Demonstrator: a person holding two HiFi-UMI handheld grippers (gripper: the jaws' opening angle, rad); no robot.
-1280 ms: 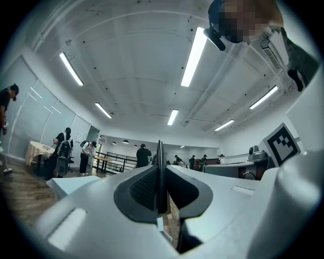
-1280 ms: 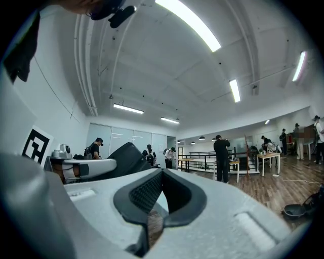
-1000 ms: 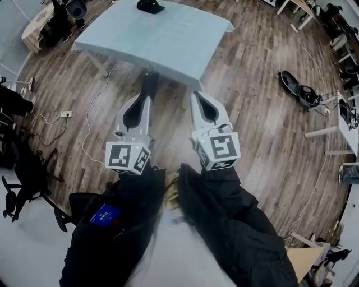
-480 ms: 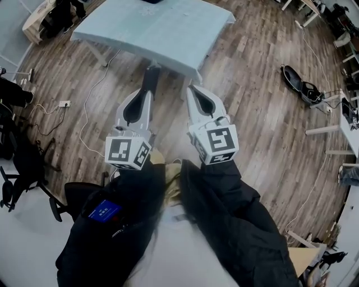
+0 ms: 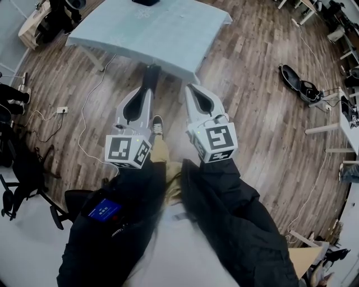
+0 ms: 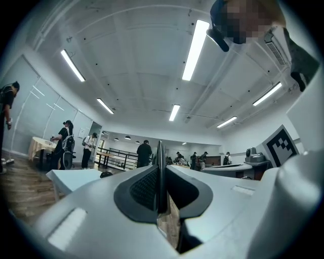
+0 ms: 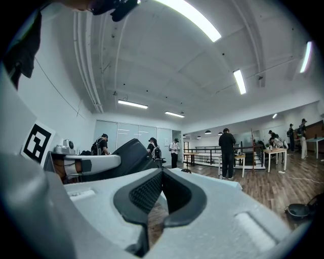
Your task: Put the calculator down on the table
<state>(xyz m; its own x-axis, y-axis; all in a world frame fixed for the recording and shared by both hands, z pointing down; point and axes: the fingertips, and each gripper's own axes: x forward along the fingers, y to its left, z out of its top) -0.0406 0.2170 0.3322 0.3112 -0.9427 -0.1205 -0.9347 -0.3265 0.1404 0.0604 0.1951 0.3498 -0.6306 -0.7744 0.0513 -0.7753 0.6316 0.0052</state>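
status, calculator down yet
Left gripper shut on calculator, not yet on table. Right gripper shut, empty. Nothing blocking table's near edge.

Head cam sits high on the person, aimed steeply down: forearms close, wood floor (image 5: 258,129) and pale table (image 5: 168,39) further ahead. L gripper (image 5: 147,96) & R gripper (image 5: 190,88) cams ride low behind own jaws, v. close, facing approx. level across the room. All 3 views share that table.

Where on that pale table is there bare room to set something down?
Nearly the whole table is bare, from its near edge up to the dark object at the far edge; only that spot is taken.
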